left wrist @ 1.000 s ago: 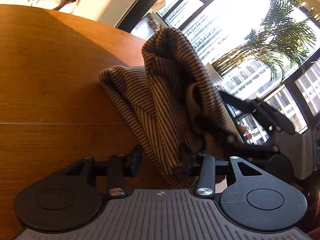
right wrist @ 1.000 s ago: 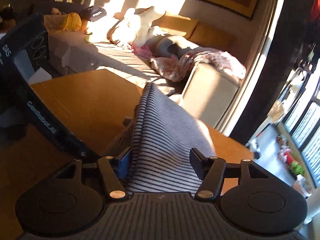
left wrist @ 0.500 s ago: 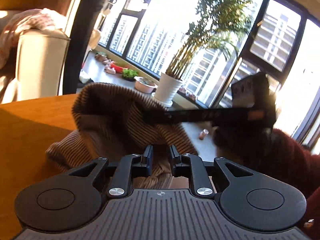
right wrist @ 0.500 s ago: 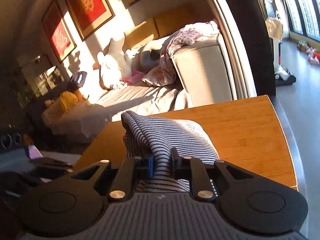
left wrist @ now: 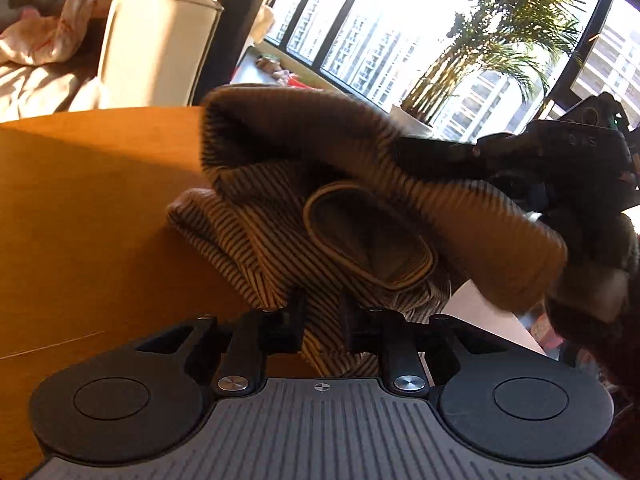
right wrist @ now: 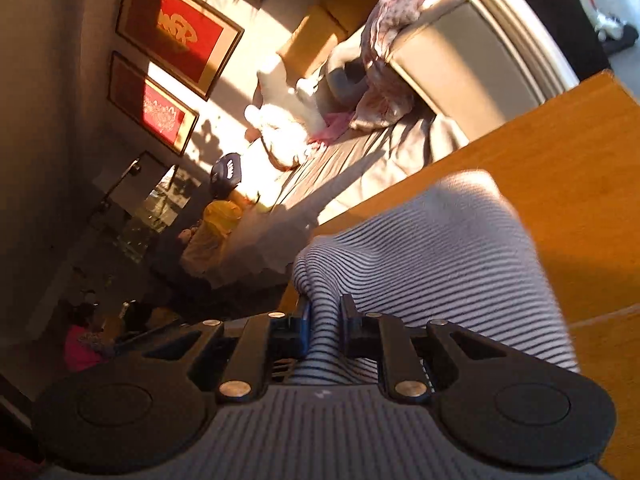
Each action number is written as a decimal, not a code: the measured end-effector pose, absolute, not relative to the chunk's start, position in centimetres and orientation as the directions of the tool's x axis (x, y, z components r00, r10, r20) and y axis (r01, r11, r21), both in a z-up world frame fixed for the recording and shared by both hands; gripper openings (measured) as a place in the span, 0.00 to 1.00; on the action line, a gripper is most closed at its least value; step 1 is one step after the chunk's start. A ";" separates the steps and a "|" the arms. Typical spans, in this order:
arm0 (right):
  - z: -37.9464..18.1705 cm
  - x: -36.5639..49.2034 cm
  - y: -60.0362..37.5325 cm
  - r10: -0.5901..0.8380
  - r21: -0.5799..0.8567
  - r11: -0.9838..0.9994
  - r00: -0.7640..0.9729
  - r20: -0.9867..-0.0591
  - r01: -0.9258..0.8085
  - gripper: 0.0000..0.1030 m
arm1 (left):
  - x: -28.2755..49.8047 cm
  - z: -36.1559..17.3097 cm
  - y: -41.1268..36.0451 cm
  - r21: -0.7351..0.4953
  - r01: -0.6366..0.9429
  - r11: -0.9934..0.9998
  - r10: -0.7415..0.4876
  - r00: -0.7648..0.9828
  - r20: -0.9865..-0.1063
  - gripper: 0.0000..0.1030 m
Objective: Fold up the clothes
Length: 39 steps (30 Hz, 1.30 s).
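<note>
A wooden table (left wrist: 92, 216) fills the lower left of the left wrist view and runs along the right edge of the right wrist view (right wrist: 560, 152), lit warm by low sun. Beyond it stands a sofa (right wrist: 452, 68) with a rumpled patterned blanket (right wrist: 396, 40) over its arm, and framed red pictures (right wrist: 180, 32) hang on the wall behind. On the other side, tall windows (left wrist: 360, 40) look onto high-rise blocks, with a potted palm (left wrist: 508, 36) in front of the glass.

The striped garment (left wrist: 280, 200) hangs bunched above the table between the two grippers — its lower fold seems to rest on the wood at the left, though the contact is hard to make out. A neck opening with a plain band (left wrist: 368, 240) faces the left camera.

The left gripper (left wrist: 323, 316) has its jaws clenched on a hem of the striped cloth, which passes straight between the pads. The right gripper (right wrist: 323, 320) is likewise clamped tight on a fold of the same garment (right wrist: 432, 252), the fabric arching up and away in front of it. In the left wrist view the right gripper (left wrist: 436, 152) reaches in from the right — its tips are buried in the upper fold of cloth.
</note>
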State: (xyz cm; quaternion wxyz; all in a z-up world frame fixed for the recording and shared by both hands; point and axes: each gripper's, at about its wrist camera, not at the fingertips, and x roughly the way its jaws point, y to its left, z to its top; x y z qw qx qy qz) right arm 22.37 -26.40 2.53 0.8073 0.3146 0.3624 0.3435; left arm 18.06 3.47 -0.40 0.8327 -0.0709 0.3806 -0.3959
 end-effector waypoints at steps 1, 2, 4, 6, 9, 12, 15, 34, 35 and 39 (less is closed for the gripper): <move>1.9 22.6 -25.3 0.797 0.763 0.556 0.471 -0.378 -0.329 0.08 | 18.1 -0.5 3.6 -0.423 0.607 0.673 -0.717 0.395 -0.574 0.19; 1.2 22.9 -24.4 0.807 0.768 0.550 0.445 -0.389 -0.327 0.03 | 18.1 -0.5 3.8 -0.427 0.608 0.669 -0.721 0.394 -0.570 0.19; -0.3 23.5 -22.7 0.810 0.773 0.557 0.405 -0.424 -0.305 0.03 | 18.2 -0.6 4.1 -0.435 0.610 0.662 -0.729 0.391 -0.562 0.19; -1.0 23.6 -21.3 0.787 0.731 0.600 0.405 -0.465 -0.326 0.00 | 18.1 -0.5 5.0 -0.437 0.603 0.668 -0.724 0.391 -0.567 0.21; 0.5 22.8 -20.4 0.759 0.641 0.646 0.441 -0.479 -0.416 0.04 | 18.0 -0.1 6.5 -0.443 0.582 0.682 -0.715 0.400 -0.574 0.31; 3.8 21.5 -22.2 0.748 0.573 0.657 0.520 -0.414 -0.490 0.12 | 17.8 1.4 7.6 -0.487 0.534 0.692 -0.719 0.442 -0.537 0.31; 6.3 20.8 -24.8 0.619 0.423 0.780 0.666 -0.416 -0.461 0.35 | 17.8 4.8 7.0 -0.510 0.581 0.635 -0.773 0.482 -0.413 0.31; 1.0 16.3 -23.6 0.328 -0.002 0.912 0.732 -0.598 -0.410 0.87 | 22.6 0.7 4.2 -0.548 0.392 0.739 -0.668 0.535 -0.518 0.12; 1.5 16.6 -24.4 0.350 0.050 0.914 0.722 -0.597 -0.402 0.87 | 22.3 1.4 4.2 -0.536 0.390 0.749 -0.657 0.545 -0.522 0.16; 3.4 17.6 -28.4 0.335 0.135 0.939 0.748 -0.573 -0.317 0.94 | 20.0 3.6 4.0 -0.526 0.370 0.766 -0.636 0.555 -0.536 0.65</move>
